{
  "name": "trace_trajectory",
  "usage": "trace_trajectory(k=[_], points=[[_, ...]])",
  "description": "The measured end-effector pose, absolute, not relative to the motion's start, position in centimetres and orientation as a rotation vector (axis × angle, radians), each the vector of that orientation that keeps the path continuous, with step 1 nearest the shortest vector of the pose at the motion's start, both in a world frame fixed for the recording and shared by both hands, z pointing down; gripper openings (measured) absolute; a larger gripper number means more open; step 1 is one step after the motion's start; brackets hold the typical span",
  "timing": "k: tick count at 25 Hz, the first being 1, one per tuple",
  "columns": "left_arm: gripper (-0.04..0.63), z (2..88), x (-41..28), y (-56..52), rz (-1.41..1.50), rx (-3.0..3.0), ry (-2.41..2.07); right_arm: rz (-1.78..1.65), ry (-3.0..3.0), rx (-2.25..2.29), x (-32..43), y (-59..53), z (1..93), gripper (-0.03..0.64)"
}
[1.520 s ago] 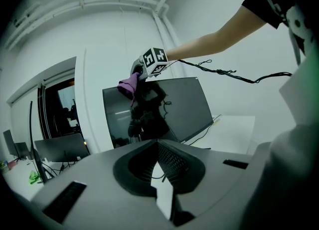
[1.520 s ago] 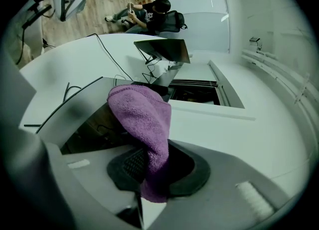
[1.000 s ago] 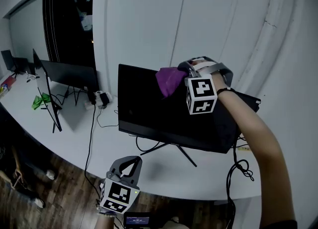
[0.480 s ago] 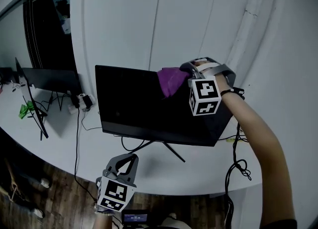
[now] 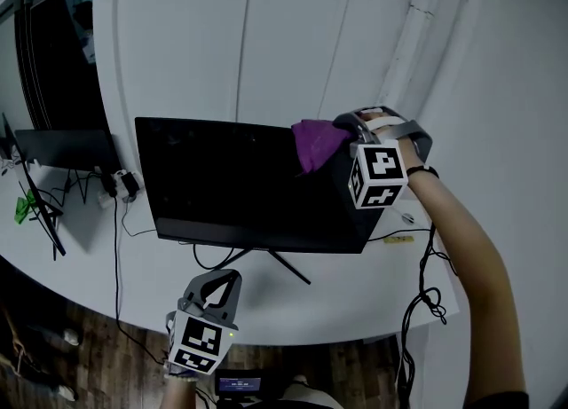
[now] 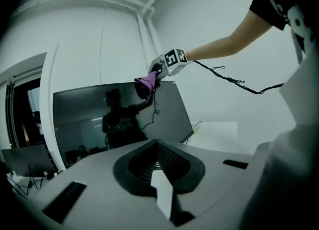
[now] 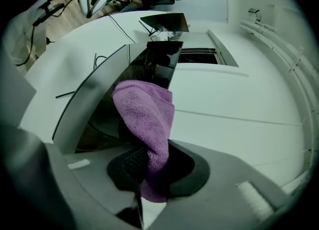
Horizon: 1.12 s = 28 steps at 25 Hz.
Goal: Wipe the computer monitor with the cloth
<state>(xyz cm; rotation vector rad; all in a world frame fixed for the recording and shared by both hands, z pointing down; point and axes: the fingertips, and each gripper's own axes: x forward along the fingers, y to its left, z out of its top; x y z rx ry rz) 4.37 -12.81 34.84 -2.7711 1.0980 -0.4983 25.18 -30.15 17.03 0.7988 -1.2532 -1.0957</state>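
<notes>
Our right gripper (image 7: 149,166) has its jaws clamped on the purple cloth (image 7: 147,114). The cloth is bunched against the 2 o'clock corner of the monitor (image 5: 240,185). Our right arm (image 5: 461,261) reaches up to it from 5 o'clock, nearly straight. Our left gripper (image 5: 220,279) hangs low at 7 o'clock over the table (image 5: 355,302) edge. Its jaws are pressed together on nothing and point up toward the monitor.

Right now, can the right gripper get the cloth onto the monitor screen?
Probably yes: the right gripper, jaws shut on the cloth, is at the top right corner of the monitor, with nothing between cloth and screen.
</notes>
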Motion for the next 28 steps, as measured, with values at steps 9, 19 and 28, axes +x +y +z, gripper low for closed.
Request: trace_trajectory(k=[9, 19, 28], points=[[0.006, 34.8, 7.3, -13.0, -0.493, -2.795, 1.041, -0.978, -1.249, 0.916, 32.8, -28.2, 17.1, 0.077], [0.006, 35.0, 9.6, -13.1, -0.489, -2.799, 1.023, -0.873, -1.252, 1.066, 40.1, -26.0, 17.2, 0.077], [0.006, 34.9, 10.6, -13.0, -0.504, -2.791, 1.037, -0.753, -1.336, 1.297, 45.5, -24.7, 17.5, 0.077]])
